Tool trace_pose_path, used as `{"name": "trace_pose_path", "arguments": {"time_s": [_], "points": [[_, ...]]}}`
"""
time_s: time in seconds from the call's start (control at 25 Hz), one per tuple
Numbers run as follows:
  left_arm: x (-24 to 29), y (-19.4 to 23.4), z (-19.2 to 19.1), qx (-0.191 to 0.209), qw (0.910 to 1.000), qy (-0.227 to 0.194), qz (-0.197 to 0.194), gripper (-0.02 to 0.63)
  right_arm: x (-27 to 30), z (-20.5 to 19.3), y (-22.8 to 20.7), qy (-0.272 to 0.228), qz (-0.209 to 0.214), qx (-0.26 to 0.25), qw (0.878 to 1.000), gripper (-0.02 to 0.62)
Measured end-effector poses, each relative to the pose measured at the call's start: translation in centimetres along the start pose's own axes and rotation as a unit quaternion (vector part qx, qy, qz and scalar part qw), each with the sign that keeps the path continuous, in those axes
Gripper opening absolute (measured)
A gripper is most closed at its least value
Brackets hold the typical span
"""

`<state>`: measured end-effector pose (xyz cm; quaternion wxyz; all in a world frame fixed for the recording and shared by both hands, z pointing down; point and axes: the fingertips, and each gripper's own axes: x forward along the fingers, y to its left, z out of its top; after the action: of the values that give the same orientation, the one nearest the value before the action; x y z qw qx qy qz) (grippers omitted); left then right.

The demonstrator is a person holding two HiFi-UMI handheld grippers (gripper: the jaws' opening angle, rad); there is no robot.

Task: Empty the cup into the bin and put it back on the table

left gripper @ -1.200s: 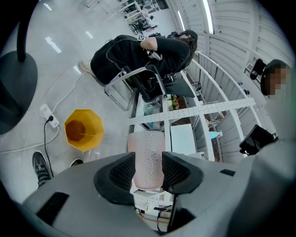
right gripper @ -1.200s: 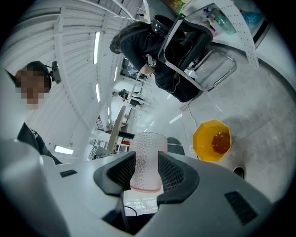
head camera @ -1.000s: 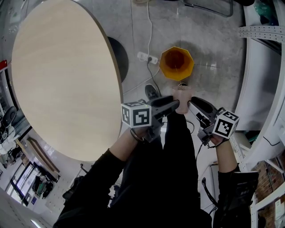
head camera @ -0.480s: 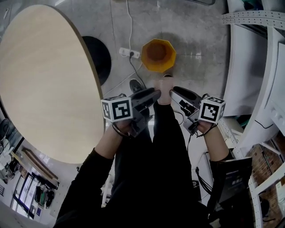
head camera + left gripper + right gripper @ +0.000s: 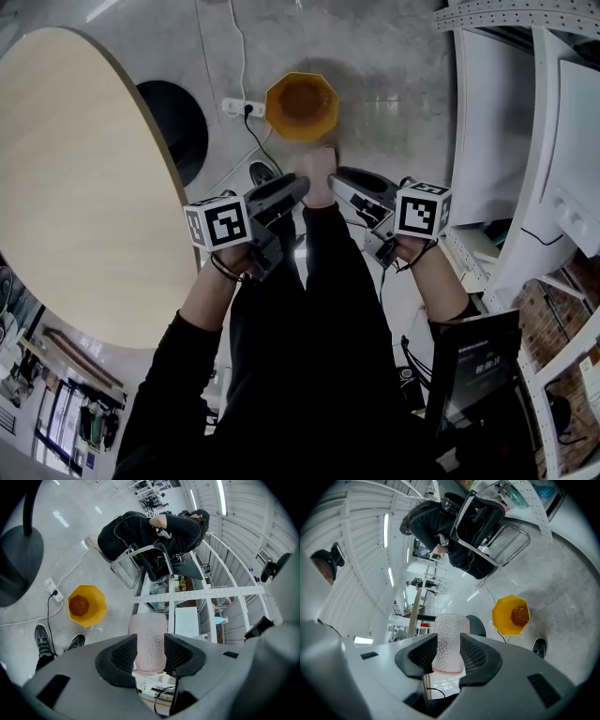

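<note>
On my feed the floor (image 5: 403,84) is bare grey concrete. A white power strip (image 5: 236,108) lies on it. A white cable (image 5: 241,56) runs from the strip toward the top of the head view, and a black cable (image 5: 48,613) trails off toward a dark shoe (image 5: 262,173). White shelving (image 5: 487,131) stands along the right side. Through the gripper views I can make out a person in dark clothes (image 5: 140,529) seated on a metal-framed chair (image 5: 140,562) near those shelves, with long ceiling lights (image 5: 386,524) overhead.
</note>
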<state>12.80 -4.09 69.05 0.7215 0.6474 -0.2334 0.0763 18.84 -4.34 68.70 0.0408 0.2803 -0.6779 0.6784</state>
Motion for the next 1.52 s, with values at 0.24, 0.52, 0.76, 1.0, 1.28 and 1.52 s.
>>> {"name": "trace_pose_path", "arguments": {"time_s": [0.24, 0.52, 0.76, 1.0, 1.28, 1.52], "points": [[-0.3, -0.7, 0.4, 0.017, 0.9998, -0.002, 0.000, 0.193, -0.2, 0.4, 0.8, 0.000, 0.007, -0.016, 1.000, 0.160], [-1.1, -3.4, 0.2, 0.042, 0.9989, -0.019, -0.007, 0.193, -1.6, 1.0, 3.2, 0.013, 0.024, -0.057, 0.998, 0.160], [-4.2, -7.2, 0.6, 0.090, 0.9950, -0.041, -0.013, 0.193, -2.4, 1.3, 7.9, 0.027, 0.045, -0.102, 0.993, 0.160], [-7.1, -11.3, 0.1, 0.129, 0.9892, -0.063, -0.029, 0.193, -3.9, 1.3, 12.7, 0.037, 0.070, -0.149, 0.986, 0.161], [-9.5, -15.4, -0.9, 0.189, 0.9783, -0.082, -0.026, 0.193, -5.8, 1.6, 17.3, 0.025, 0.112, -0.194, 0.974, 0.160], [-12.3, -18.3, -0.9, 0.248, 0.9613, -0.119, -0.013, 0.192, -6.2, 1.6, 21.4, 0.044, 0.145, -0.255, 0.955, 0.161]]}}
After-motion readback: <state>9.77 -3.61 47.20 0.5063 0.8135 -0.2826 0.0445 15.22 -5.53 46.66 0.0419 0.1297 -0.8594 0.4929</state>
